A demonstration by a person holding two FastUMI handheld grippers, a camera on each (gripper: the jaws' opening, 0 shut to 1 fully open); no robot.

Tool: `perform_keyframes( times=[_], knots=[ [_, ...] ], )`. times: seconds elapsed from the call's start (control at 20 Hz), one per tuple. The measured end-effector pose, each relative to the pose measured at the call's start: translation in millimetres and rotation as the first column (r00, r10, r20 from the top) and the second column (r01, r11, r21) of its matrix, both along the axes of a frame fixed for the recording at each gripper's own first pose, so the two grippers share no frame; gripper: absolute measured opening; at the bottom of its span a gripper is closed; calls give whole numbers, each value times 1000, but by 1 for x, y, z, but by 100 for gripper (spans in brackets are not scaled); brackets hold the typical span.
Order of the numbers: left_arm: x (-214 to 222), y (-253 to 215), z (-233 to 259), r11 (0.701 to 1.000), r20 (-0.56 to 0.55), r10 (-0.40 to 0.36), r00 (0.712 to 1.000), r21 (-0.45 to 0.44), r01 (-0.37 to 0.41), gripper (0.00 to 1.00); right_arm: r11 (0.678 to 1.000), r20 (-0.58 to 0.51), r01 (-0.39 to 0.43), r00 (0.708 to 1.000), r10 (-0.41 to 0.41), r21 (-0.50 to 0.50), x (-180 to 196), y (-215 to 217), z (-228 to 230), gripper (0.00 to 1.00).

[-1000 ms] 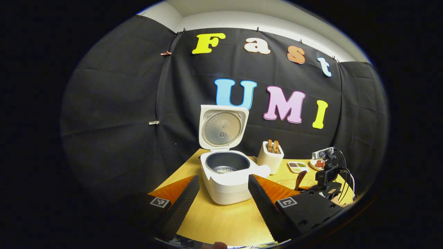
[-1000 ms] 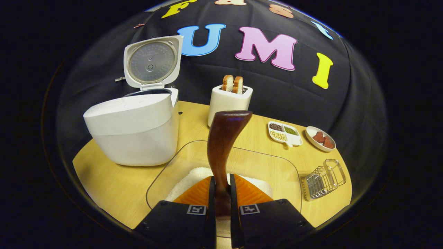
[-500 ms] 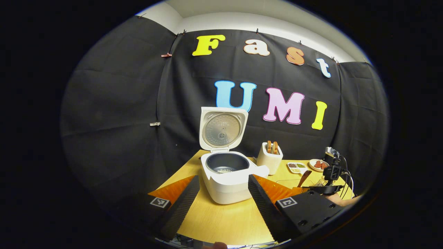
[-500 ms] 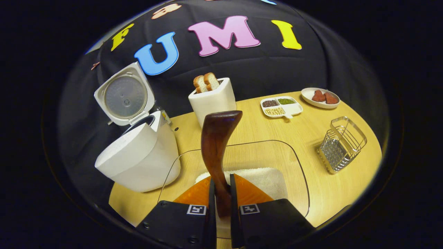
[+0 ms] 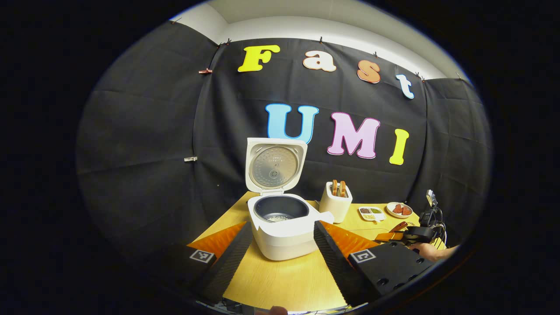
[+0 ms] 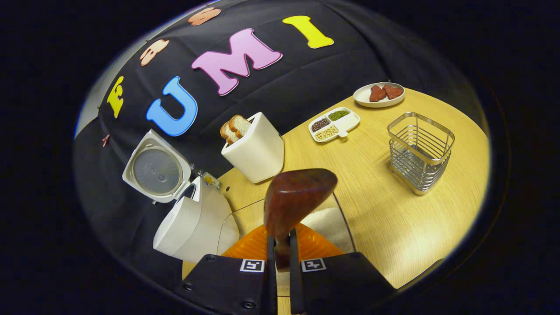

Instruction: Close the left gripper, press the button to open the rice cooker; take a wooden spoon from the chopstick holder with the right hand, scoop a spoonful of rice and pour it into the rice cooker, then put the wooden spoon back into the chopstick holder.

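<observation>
Half rice tub (image 6: 339, 221) hidden behind wooden spoon (image 6: 291, 203), right tongs (image 6: 282, 262).

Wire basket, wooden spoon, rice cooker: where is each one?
wire basket (image 6: 420, 151), right gripper view, on its side bars.
wooden spoon (image 6: 297, 197), right gripper view, on its bowl.
rice cooker (image 5: 284, 234), left gripper view, on its front wall.

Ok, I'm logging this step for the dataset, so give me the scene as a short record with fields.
rice cooker: lid up, a little rice in the pot
wooden spoon: clamped in right tool, above the clear rice container
left tool: open, holding nothing, pointed at the cooker
wire holder: upright on the table, nothing in it
toaster: two bread slices in it
</observation>
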State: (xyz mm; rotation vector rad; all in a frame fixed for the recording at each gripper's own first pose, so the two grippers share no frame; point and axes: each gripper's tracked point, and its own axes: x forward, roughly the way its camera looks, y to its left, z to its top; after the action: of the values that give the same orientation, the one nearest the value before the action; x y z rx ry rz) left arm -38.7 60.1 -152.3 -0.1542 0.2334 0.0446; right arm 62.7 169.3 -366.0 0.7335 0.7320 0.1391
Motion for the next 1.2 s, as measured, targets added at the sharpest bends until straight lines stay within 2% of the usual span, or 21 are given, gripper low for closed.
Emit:
perform_keyframes(
  times=[0.15, 0.4, 0.55, 0.6, 0.95, 1.2],
  knots=[
    [5, -1, 2, 1000, 5, -9, 1000, -8, 9, 97, 999, 7, 27, 1000, -27, 26, 3, -14, 2, 16],
    [12, -4, -1, 1000, 3, -23, 1000, -8, 23, 97, 988, -1, 66, 998, -66, 140, 5, -22, 30, 16],
    [14, -2, 0, 1000, 6, -28, 1000, -12, 28, 97, 986, 12, 69, 997, -71, 154, 9, -23, 49, 16],
    [15, 0, -1, 1000, 7, -29, 1000, -11, 29, 97, 984, 15, 76, 997, -80, 164, 11, -24, 58, 12],
    [22, 1, -3, 999, 5, -44, 999, -17, 44, 97, 957, 84, 109, 987, -136, 267, 28, -8, 144, 12],
    [26, 0, -10, 998, -6, -51, 999, -30, 51, 97, 939, 153, 55, 982, -113, 339, 45, 35, 214, 12]
  ],
)
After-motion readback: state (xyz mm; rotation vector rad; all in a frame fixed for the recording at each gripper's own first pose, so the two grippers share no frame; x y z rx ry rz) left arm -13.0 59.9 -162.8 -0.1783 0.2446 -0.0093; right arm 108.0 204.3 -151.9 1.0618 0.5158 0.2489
